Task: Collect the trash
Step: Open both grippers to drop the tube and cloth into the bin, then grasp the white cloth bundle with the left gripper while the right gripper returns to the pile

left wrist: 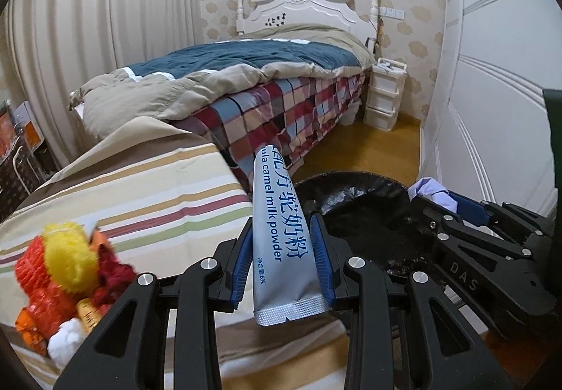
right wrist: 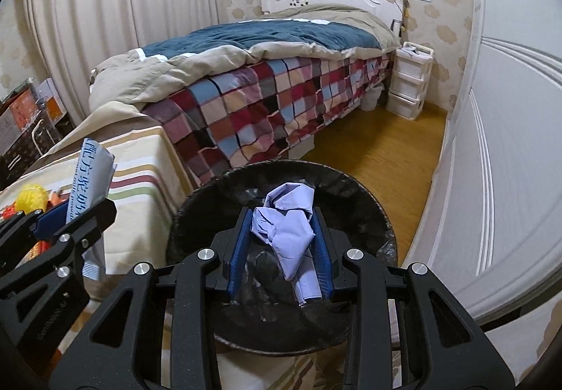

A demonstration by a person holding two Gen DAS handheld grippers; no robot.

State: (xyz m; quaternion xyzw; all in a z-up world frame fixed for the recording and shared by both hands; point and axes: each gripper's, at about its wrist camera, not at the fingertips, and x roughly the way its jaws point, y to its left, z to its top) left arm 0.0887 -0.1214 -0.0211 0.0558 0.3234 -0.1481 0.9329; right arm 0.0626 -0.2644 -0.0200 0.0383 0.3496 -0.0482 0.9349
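Note:
My left gripper point(left wrist: 282, 242) is shut on a silver camel milk powder sachet point(left wrist: 281, 235) with blue print, held upright at the edge of the striped surface, just left of the bin. My right gripper point(right wrist: 282, 232) is shut on a crumpled lilac paper point(right wrist: 288, 228) and holds it over the black-lined trash bin point(right wrist: 365, 190). In the left wrist view the bin point(left wrist: 351, 200) lies right of the sachet, and the right gripper point(left wrist: 446, 207) with the lilac paper point(left wrist: 432, 193) is over its far right side. The left gripper point(right wrist: 70, 211) with the sachet point(right wrist: 93, 172) shows at the left of the right wrist view.
A pile of red, orange and yellow wrappers point(left wrist: 66, 270) lies on the striped cloth point(left wrist: 140, 186). A bed with a checked blanket point(right wrist: 267, 102) stands behind the bin. A white drawer unit point(right wrist: 409, 81) and white wardrobe doors point(right wrist: 509, 144) are at the right.

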